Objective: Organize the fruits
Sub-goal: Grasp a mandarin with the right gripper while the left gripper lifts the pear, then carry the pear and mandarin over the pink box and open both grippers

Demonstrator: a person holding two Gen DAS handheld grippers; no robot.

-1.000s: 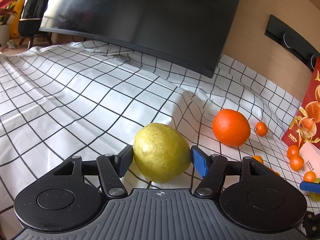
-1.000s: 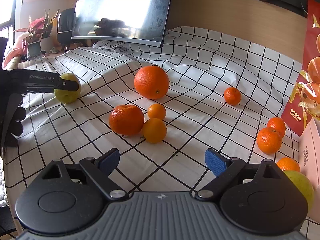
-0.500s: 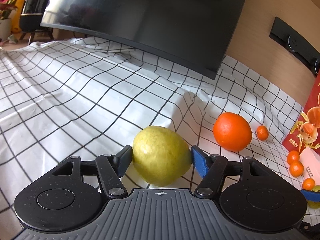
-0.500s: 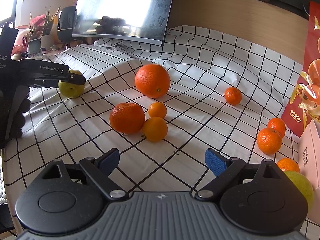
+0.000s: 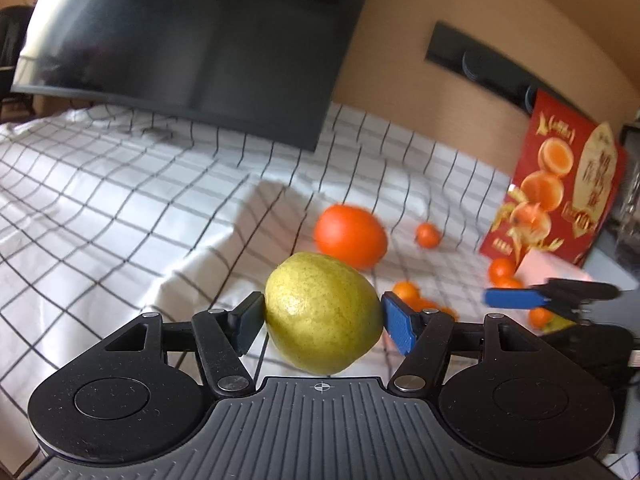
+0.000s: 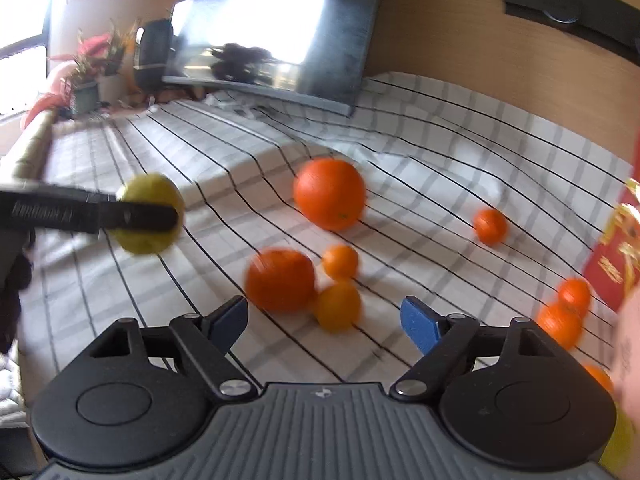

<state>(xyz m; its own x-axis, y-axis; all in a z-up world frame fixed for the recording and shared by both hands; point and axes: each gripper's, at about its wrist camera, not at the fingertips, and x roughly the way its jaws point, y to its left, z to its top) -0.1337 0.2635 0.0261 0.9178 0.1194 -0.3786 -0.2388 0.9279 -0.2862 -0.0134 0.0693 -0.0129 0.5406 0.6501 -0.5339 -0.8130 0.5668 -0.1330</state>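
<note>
My left gripper [image 5: 322, 318] is shut on a yellow-green pear [image 5: 316, 304], which hangs clear of the checked cloth [image 5: 120, 200]. In the right wrist view the same pear [image 6: 150, 188] shows at the left, with a black finger across it. My right gripper [image 6: 324, 314] is low over the cloth. Its jaws are closing and the pads touch nothing. Just ahead of them lie a mid-size orange [image 6: 280, 280] and two small ones [image 6: 338, 306]. A big orange [image 6: 329, 193] sits farther back. One blue finger of the right gripper [image 5: 516, 298] shows in the left wrist view.
A dark monitor [image 5: 192, 40] stands at the back of the cloth. A red fruit box [image 5: 560, 184] and a white box [image 5: 552, 268] stand at the right, with several small mandarins [image 6: 560, 322] beside them. One mandarin [image 6: 490, 226] lies alone. Potted plants [image 6: 88, 76] are far left.
The left gripper has lifted the pear off the cloth and swung right. The right gripper's jaws have narrowed, and it has edged closer to the oranges.
</note>
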